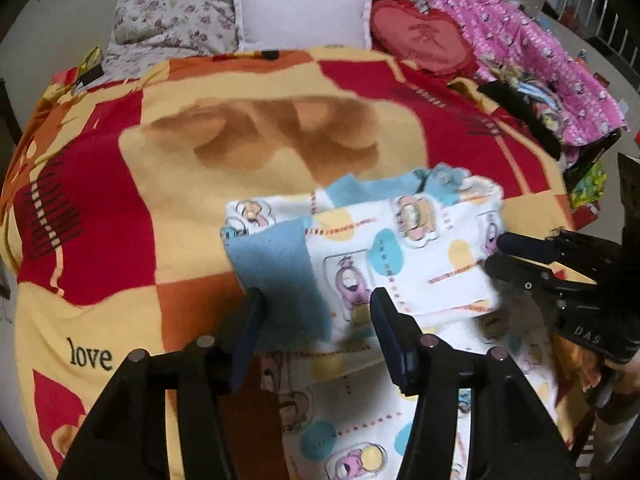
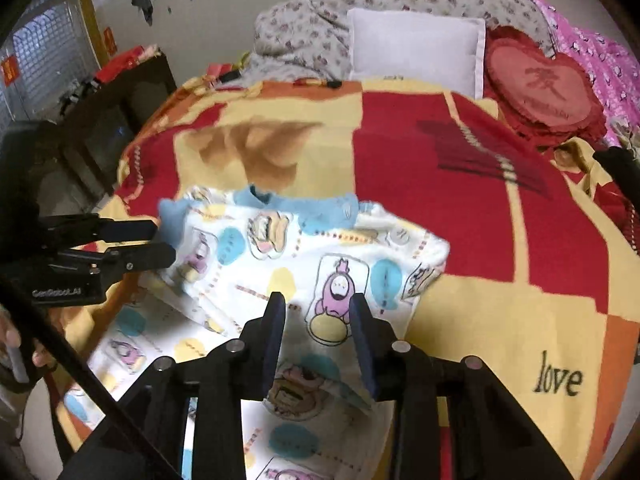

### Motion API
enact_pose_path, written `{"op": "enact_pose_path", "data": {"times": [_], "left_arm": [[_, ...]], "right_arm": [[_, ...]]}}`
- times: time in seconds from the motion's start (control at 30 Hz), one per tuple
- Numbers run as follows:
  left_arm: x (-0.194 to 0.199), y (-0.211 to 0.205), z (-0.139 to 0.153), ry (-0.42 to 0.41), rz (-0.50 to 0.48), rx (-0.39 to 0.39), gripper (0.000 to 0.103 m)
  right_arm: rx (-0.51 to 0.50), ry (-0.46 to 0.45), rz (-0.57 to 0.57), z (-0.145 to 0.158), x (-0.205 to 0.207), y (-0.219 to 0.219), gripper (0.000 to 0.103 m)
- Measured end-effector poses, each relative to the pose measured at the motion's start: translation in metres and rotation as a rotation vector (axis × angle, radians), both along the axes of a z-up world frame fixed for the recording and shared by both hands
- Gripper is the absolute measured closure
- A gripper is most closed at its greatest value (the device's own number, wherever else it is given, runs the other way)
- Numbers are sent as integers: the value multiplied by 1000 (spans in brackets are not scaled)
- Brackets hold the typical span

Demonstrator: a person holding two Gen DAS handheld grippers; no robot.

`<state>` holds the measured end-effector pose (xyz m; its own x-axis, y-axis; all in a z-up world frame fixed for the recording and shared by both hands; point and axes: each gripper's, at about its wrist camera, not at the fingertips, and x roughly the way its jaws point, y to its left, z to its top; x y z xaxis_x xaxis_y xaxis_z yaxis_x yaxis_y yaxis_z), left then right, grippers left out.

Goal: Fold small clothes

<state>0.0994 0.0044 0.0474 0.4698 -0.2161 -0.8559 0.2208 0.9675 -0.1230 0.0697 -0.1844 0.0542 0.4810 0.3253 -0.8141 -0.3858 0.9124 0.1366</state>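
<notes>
A small white garment (image 1: 400,248) with cartoon prints and blue trim lies partly folded on the red and yellow blanket (image 1: 120,184). My left gripper (image 1: 316,304) stands open at the garment's near left, with the blue sleeve cuff (image 1: 276,272) lying between its fingers. In the right wrist view, my right gripper (image 2: 318,308) is open over the garment (image 2: 320,248), its fingers either side of a purple cartoon print. Its tips (image 1: 496,254) sit at the garment's right edge. The left gripper (image 2: 164,242) reaches in from the left by the blue cuff.
A white pillow (image 1: 304,12), a red heart cushion (image 1: 420,36), a floral quilt (image 1: 172,12) and a pink quilt (image 1: 540,60) line the far end of the bed. A dark cabinet (image 2: 112,128) stands past the left edge of the blanket (image 2: 520,300).
</notes>
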Motion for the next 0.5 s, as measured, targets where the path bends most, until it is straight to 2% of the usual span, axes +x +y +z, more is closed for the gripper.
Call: {"op": "enact_pose_path", "data": {"times": [0.13, 0.23, 0.33, 0.5], "left_arm": [[6, 5, -18, 24, 26, 14, 46], [7, 16, -24, 66, 48, -49, 45], [-4, 24, -16, 57, 59, -62, 45], [-33, 27, 1, 16, 59, -43, 43]], "right_arm": [[28, 35, -15, -18, 7, -6, 69], [70, 45, -17, -12, 4, -14, 69], [104, 24, -2, 4, -12, -23, 69], [85, 0, 11, 17, -43, -25, 66]]}}
